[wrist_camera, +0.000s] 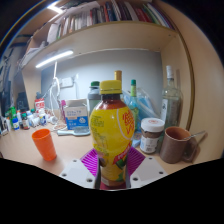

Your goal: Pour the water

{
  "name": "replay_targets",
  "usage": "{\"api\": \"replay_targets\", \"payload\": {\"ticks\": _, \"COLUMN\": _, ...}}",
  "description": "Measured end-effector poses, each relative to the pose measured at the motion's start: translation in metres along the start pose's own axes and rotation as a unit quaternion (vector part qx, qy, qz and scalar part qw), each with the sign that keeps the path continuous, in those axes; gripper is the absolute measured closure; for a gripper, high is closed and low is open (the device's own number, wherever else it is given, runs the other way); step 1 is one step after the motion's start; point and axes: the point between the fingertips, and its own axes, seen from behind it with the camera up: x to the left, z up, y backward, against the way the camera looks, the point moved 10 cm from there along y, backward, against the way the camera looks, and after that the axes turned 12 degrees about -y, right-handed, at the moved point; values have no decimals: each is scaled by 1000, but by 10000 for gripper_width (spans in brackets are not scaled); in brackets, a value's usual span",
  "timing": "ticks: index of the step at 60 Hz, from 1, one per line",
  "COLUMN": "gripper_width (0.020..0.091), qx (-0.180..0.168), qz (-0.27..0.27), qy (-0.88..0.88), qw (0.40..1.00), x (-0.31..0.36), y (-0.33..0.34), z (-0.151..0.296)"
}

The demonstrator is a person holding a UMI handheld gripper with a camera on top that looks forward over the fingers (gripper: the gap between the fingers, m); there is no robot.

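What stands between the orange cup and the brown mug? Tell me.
The yellow juice bottle, held between the gripper fingers, shown in the gripper view.

Ahead of my fingers: pale wooden tabletop point(25, 152), running back to light wall point(85, 70). Above it, wooden shelf point(110, 38) spanning wall, row of books point(110, 12) standing on top. Lit strip lamp point(55, 59) under shelf, off to left of my fingers, casting bright glare on wall. Second bright light point(55, 7) higher up, near ceiling. Wooden side panel point(184, 60) closing nook to right of my fingers. Clutter along back of tabletop, too small to tell apart.
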Motion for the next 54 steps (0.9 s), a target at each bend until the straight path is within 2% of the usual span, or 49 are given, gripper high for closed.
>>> {"api": "replay_targets", "payload": {"ticks": 4, "gripper_width": 758, "qx": -1, "qz": 4, "qy": 2, "qw": 1000, "x": -1, "y": -1, "z": 1}}
{"api": "replay_targets", "payload": {"ticks": 6, "gripper_width": 730, "qx": 0, "qz": 4, "qy": 0, "qw": 1000, "x": -1, "y": -1, "z": 1}}
{"api": "replay_targets", "payload": {"ticks": 10, "gripper_width": 629, "qx": 11, "qz": 4, "qy": -4, "qw": 1000, "x": -1, "y": 1, "z": 2}}
{"api": "replay_targets", "payload": {"ticks": 13, "gripper_width": 572, "qx": 38, "qz": 6, "qy": -10, "qw": 999, "x": 0, "y": 2, "z": 1}}
{"api": "replay_targets", "payload": {"ticks": 14, "gripper_width": 539, "qx": 51, "qz": 6, "qy": -12, "qw": 999, "x": 1, "y": 4, "z": 0}}
{"api": "replay_targets", "payload": {"ticks": 17, "gripper_width": 343, "qx": 85, "qz": 6, "qy": -25, "qw": 996, "x": 1, "y": 10, "z": -4}}
{"api": "replay_targets", "payload": {"ticks": 19, "gripper_width": 251, "qx": 100, "qz": 4, "qy": -34, "qw": 994, "x": 3, "y": 17, "z": -6}}
{"api": "replay_targets", "payload": {"ticks": 22, "gripper_width": 265, "qx": 111, "qz": 3, "qy": -42, "qw": 993, "x": 4, "y": 30, "z": -5}}
{"api": "replay_targets", "payload": {"ticks": 39, "gripper_width": 270, "qx": 112, "qz": -32, "qy": -31, "qw": 993, "x": 45, "y": 156, "z": 28}}
{"api": "replay_targets", "payload": {"ticks": 54, "gripper_width": 269, "qx": 92, "qz": -73, "qy": -49, "qw": 992, "x": 122, "y": 293, "z": 70}}
